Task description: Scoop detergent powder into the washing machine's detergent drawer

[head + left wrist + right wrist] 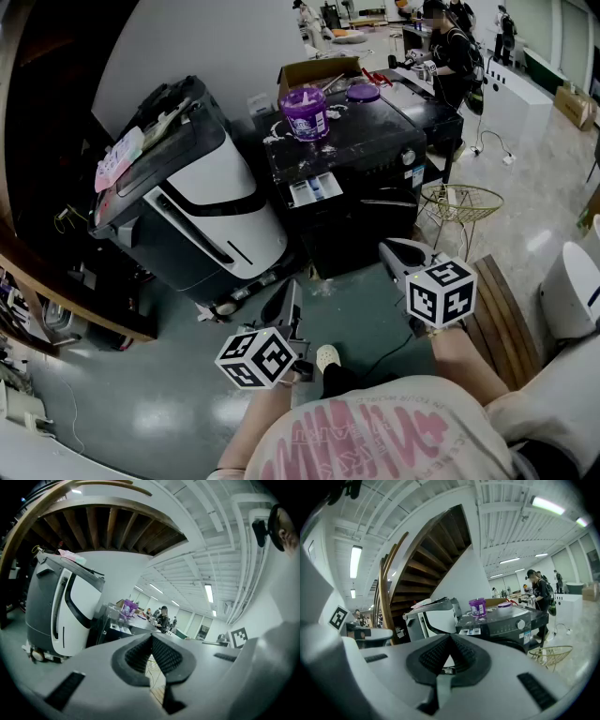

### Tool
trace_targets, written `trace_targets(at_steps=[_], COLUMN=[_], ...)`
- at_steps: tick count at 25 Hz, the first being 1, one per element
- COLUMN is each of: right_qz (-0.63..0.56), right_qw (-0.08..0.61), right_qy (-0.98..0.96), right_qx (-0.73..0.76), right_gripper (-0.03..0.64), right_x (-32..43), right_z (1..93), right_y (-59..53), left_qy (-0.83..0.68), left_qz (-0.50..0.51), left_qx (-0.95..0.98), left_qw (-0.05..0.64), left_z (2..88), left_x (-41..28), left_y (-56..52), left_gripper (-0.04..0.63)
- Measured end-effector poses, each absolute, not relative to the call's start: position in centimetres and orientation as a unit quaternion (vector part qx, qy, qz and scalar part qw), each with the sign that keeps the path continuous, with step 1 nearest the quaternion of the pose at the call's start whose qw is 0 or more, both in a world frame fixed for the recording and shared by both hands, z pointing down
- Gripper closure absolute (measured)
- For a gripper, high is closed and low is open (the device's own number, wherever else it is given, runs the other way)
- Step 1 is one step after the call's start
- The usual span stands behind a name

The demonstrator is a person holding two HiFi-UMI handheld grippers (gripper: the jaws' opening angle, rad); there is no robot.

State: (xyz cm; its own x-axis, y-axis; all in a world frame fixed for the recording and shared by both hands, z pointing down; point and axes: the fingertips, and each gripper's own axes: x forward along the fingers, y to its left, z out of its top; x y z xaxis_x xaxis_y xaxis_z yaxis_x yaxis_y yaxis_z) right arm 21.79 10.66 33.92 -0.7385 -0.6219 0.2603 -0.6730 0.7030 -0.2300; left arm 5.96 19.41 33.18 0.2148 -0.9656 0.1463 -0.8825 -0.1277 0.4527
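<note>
Left gripper [284,305] and right gripper [392,251], fingers together and empty, hang short of the washing machine [375,150]. The detergent tub [306,114] on it looks light, rigid and slick; grip its rim.

One black washing machine [375,159]; one detergent drawer [314,190] at the left of its front edge; one purple tub [305,112] near the far left corner of its top; one purple lid [363,92] at the top's far edge; one cardboard box [319,68] behind it; one grey-and-white machine [202,202] on the floor; one wire basket [459,202] on the floor; two claws, the left claw [291,289] and the right claw [388,247].
</note>
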Motion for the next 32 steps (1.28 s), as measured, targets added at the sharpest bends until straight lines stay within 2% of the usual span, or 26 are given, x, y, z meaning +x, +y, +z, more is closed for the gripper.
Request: trace_targets(at_steps=[13, 28, 32], right_qz=[0.186, 0.157, 0.157], right_qw=[0.1, 0.018, 0.032], right_qy=[-0.906, -0.892, -0.886], right_qx=[0.367, 0.424, 0.435], right_gripper=[0.62, 0.62, 0.62], right_x=[15.3, 7.2, 6.3], right_z=[35.5, 29.1, 30.2], right_y=[1.7, -9.5, -10.2], left_qy=[-0.604, -0.565, -0.549], left_qz=[-0.086, -0.1, -0.111], left_qx=[0.751, 0.79, 0.801], left_qw=[0.253, 0.214, 0.211], left_z=[34.2, 29.5, 29.7], left_x=[-0.3, -10.1, -11.0], left_y=[9.2, -2.9, -4.3], left_gripper=[0.592, 0.594, 0.594])
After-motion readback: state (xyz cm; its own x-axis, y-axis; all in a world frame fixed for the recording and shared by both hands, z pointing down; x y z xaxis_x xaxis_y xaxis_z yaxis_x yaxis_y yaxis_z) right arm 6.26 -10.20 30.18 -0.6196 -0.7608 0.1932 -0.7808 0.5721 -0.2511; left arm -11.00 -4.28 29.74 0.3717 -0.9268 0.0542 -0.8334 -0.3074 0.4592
